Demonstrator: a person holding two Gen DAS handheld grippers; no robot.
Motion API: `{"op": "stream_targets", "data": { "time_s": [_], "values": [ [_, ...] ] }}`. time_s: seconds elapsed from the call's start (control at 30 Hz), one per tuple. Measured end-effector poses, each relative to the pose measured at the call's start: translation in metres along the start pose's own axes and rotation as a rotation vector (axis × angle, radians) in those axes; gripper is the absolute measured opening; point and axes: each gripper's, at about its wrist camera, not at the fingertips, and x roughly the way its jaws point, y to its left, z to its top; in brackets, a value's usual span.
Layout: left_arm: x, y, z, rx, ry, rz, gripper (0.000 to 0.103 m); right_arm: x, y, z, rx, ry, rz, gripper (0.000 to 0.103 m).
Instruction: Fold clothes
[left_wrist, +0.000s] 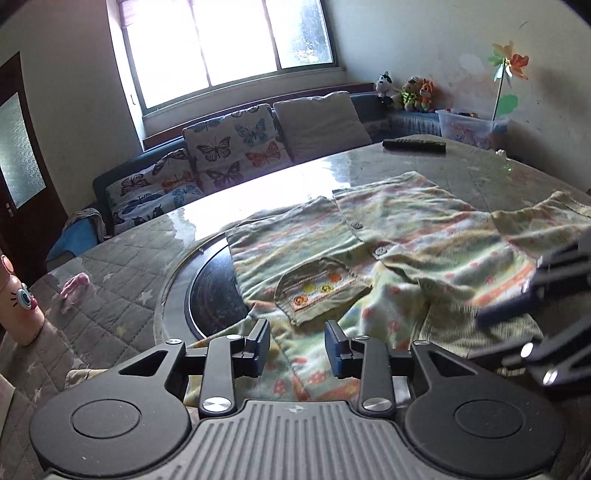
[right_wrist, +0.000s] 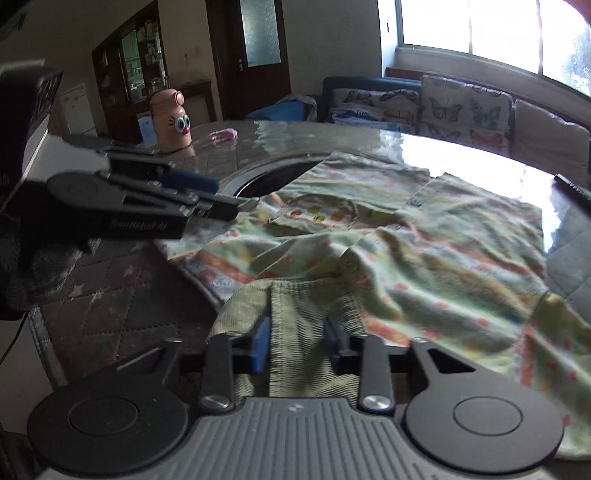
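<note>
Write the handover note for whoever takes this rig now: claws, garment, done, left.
Left claw: open, holding nothing, over the near hem of the patterned shirt.
Right claw: open, the ribbed olive cuff between its fingers, not clamped.
The shirt lies spread, rumpled, on the glass-topped table, pocket facing up, partly over the dark round inset.
Done: laid out only, no clean fold visible.
Left: grip, fold, flatten.

Pastel patterned shirt (left_wrist: 406, 236) (buttoned, rumpled) spread on table.

obst: bottle (right_wrist: 171, 120) far left, remote (left_wrist: 414, 144) far edge | free: tabletop (left_wrist: 295, 173) btw
</note>
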Motion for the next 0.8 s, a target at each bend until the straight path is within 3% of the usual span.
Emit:
{"op": "stream_targets", "data": {
  "time_s": [0.03, 0.07, 0.27, 0.37, 0.47, 0.63, 0.8],
  "values": [
    [0.003, 0.001, 0.003, -0.009, -0.002, 0.002, 0.035, 0.001, 0.000, -0.001, 0.002, 0.002, 0.003, 0.009],
    [0.006, 0.002, 0.006, -0.019, -0.003, 0.003, 0.035, -0.002, 0.000, -0.001, 0.006, -0.003, -0.005, 0.005],
    [0.036, -0.004, 0.025, -0.046, 0.000, -0.036, 0.030, -0.034, -0.020, 0.004, 0.126, -0.074, 0.021, 0.005],
    [0.054, -0.015, 0.026, -0.024, 0.025, -0.064, 0.023, -0.047, -0.033, 0.005, 0.212, -0.106, 0.049, 0.005],
    [0.065, -0.031, 0.022, 0.017, 0.045, -0.115, 0.022, -0.052, -0.040, 0.005, 0.262, -0.126, 0.066, 0.005],
    [0.054, -0.055, 0.007, 0.111, 0.036, -0.193, 0.021, -0.051, -0.048, 0.005, 0.310, -0.139, 0.082, 0.005],
    [0.035, -0.056, -0.002, 0.124, 0.023, -0.250, 0.021, -0.045, -0.047, 0.007, 0.310, -0.129, 0.102, 0.005]
  ]
}}
